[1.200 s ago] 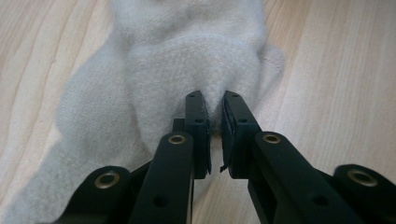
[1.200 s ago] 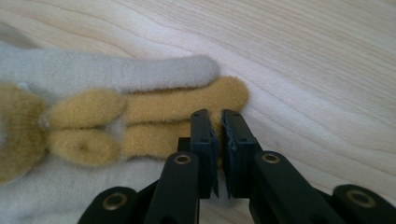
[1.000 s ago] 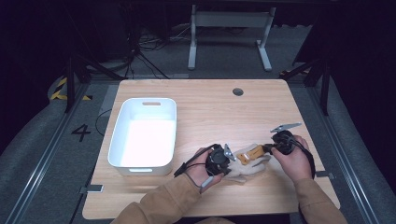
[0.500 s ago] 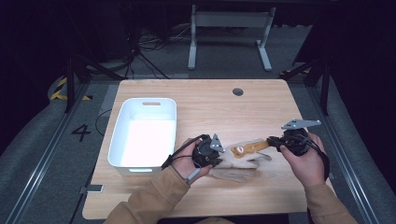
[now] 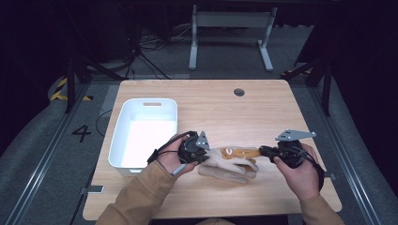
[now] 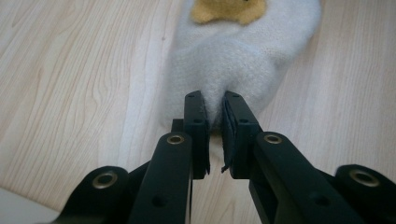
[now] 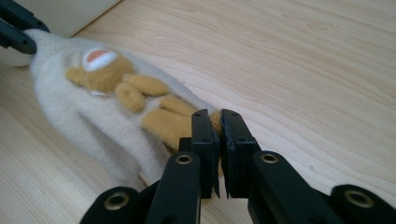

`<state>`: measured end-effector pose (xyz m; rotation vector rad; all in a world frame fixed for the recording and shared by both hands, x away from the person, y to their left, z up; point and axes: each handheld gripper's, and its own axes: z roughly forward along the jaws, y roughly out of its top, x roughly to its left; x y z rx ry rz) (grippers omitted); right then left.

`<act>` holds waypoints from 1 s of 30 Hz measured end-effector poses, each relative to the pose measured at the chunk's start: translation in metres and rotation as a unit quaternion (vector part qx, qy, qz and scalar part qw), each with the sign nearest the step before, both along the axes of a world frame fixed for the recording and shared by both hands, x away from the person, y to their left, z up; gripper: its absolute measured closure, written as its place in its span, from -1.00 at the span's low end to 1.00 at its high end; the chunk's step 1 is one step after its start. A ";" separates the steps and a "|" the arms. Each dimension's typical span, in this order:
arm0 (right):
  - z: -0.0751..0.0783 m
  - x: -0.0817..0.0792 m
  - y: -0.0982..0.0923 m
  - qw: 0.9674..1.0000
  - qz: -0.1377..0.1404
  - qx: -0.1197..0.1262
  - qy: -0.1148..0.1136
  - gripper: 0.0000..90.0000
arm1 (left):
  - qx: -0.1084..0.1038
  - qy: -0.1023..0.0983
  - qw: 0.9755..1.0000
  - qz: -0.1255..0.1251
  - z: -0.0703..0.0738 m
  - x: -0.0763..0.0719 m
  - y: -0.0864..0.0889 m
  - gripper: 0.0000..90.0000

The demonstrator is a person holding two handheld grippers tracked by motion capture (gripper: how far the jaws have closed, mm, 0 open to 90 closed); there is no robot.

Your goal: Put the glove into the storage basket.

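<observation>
A cream fleece glove (image 5: 225,164) with a brown bear patch lies stretched across the front of the wooden table (image 5: 225,108). My left gripper (image 5: 207,155) is shut on its cuff end, and in the left gripper view the pads (image 6: 200,116) pinch the cream fleece (image 6: 233,60). My right gripper (image 5: 261,151) is shut on the other end. In the right gripper view it (image 7: 215,123) grips the edge of the glove (image 7: 84,112) by the bear's brown legs, and the left gripper (image 7: 16,32) shows at the far end.
A white plastic tub (image 5: 117,140) stands just left of my left hand. A round cable hole (image 5: 239,92) sits near the table's far edge. Bare tabletop lies beyond the glove and to the right. Dark floor and a stand's legs surround the table.
My hands have drawn apart, the left toward the tub and the right toward the table's right side. The bunched glove is now pulled out long between the two grippers.
</observation>
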<state>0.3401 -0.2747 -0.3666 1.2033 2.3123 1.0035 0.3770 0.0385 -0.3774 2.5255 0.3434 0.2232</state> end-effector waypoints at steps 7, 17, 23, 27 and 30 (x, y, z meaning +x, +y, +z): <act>-0.012 -0.001 0.003 1.000 0.001 0.002 0.012 0.89 | 0.023 0.003 1.000 -0.003 -0.011 0.004 -0.002 0.80; -0.033 -0.002 0.001 0.999 -0.002 -0.001 0.037 0.86 | 0.062 0.034 0.997 -0.002 -0.018 0.004 -0.008 0.46; -0.042 0.000 -0.004 0.999 -0.011 -0.003 0.039 0.63 | 0.035 0.039 0.999 0.010 -0.012 0.004 -0.006 0.21; -0.043 -0.002 -0.007 0.999 -0.017 -0.009 0.050 0.72 | 0.046 0.036 0.998 0.010 -0.013 0.002 -0.012 0.22; -0.042 -0.003 -0.010 0.998 -0.024 -0.017 0.059 0.79 | 0.062 0.040 0.997 0.033 -0.021 0.004 -0.016 0.17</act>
